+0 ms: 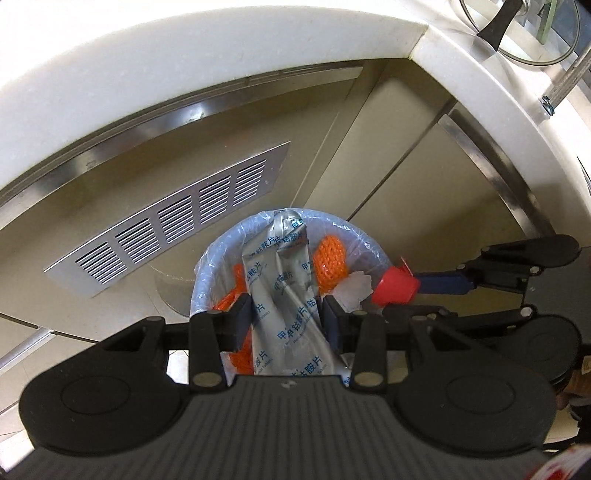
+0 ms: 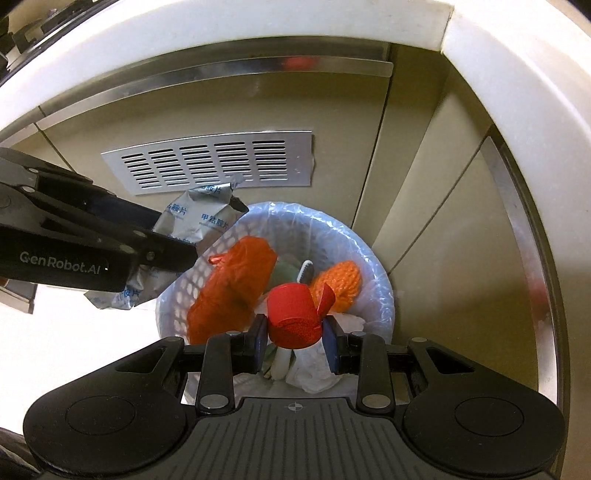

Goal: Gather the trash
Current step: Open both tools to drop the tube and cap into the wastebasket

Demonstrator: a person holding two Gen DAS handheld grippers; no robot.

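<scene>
Silver foil, crinkled and printed with blue characters: a flattened wrapper (image 1: 286,295) being pinched between the blue pads of the left claw (image 1: 287,321), pointing steeply down over the white lattice bin (image 2: 177,306). Hanging there lengthwise, upper end reaching past the bin's far rim, lower end trailing back under the claw body. Clamping likewise on the right: the right claw (image 2: 294,328) gripping a glossy red plastic cap (image 2: 293,317) from both sides, flip tab sticking up to the right, stippled face turned toward the camera, also angling sharply downward above the bin's mouth.

Showing only in the left wrist view: the right claw (image 1: 402,286) coming in from the right with the cap (image 1: 393,288) at the bin's (image 1: 207,258) right edge, plus a glass lid with a black handle (image 1: 498,26) up on the white table (image 1: 184,74). Showing only in the right wrist view: the left claw's black linkage (image 2: 92,240) entering from the left, the wrapper (image 2: 199,221) hanging just outside and over the bin's left rim, and deeper contents such as a white brush head (image 2: 306,267) and crumpled white paper (image 2: 314,369).

Lining the bin, a thin clear plastic bag (image 2: 303,214). Lying inside, orange mesh netting (image 2: 229,291) bunched in soft lumps. Standing behind, beige cabinet fronts with a slotted brushed-metal vent plate (image 2: 210,166) and steel trim strips.
</scene>
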